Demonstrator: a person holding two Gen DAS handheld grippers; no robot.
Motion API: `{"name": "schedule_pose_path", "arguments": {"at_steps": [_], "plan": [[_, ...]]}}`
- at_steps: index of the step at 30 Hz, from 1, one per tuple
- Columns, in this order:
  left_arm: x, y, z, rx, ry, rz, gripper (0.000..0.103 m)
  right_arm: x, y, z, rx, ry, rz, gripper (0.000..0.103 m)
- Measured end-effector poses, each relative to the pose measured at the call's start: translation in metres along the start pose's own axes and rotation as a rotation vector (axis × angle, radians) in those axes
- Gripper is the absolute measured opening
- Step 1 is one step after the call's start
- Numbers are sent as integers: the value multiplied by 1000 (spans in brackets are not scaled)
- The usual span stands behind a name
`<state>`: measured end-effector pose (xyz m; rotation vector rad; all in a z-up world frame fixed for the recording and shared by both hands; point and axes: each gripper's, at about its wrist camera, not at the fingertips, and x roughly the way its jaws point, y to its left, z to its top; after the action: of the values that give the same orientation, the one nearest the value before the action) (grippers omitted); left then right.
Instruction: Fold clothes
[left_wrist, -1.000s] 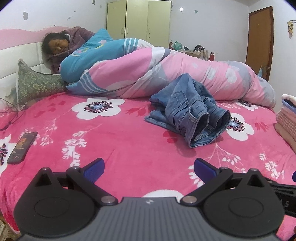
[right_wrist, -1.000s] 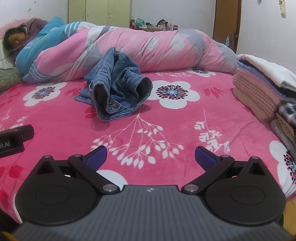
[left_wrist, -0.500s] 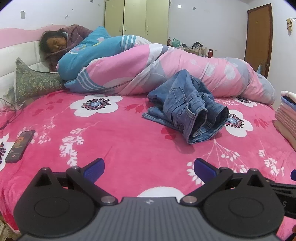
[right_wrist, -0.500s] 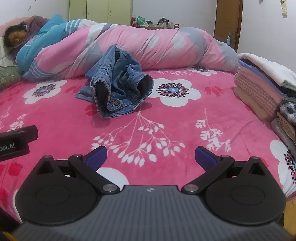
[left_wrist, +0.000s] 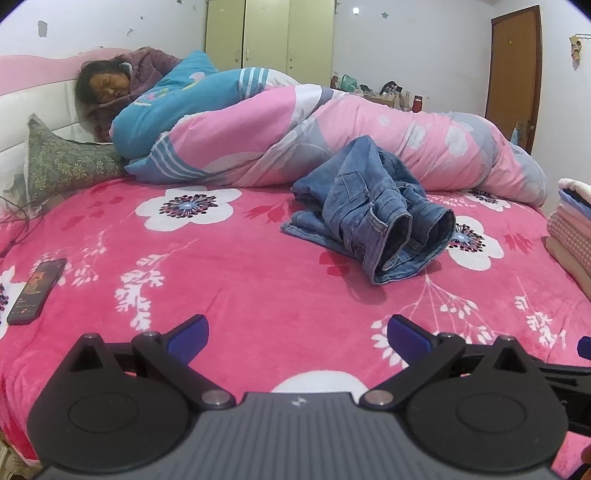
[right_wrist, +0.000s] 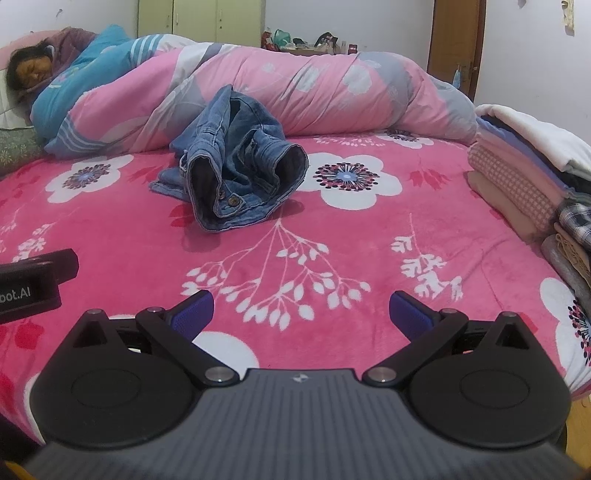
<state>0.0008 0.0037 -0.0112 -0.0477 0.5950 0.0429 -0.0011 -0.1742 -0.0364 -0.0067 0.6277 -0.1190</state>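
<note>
Pink bed (left_wrist: 258, 295) holds crumpled jeans (left_wrist: 373, 218) awaiting folding; left gripper (left_wrist: 295, 334) and right gripper (right_wrist: 301, 310) hover nearby, fingers released, empty.

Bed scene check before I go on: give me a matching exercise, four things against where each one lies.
Things:
1. jeans
2. phone
3. folded clothes stack
4. green pillow

Places:
A. right edge of the bed
B. by the headboard
C. crumpled mid-bed, against the pink quilt
D. flat on the blanket, left side

Pairs: 1-C, 2-D, 3-A, 4-B
</note>
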Motion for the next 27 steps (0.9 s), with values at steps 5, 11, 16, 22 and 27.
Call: {"name": "schedule_pose_path", "arguments": {"at_steps": [5, 11, 16, 22, 27], "plan": [[0, 1, 1, -1, 3, -1, 103, 1, 2, 0, -1, 1, -2, 102], [2, 3, -1, -4, 7, 0, 103, 2, 5, -1, -8, 7, -1, 102], [2, 6, -2, -8, 8, 2, 103, 2, 7, -1, -10, 10, -1, 102], [3, 8, -3, -12, 10, 1, 103, 3, 8, -2, -12, 13, -1, 102], [4, 10, -3, -17, 5, -2, 103, 4, 9, -3, -14, 12, 1, 102]]}}
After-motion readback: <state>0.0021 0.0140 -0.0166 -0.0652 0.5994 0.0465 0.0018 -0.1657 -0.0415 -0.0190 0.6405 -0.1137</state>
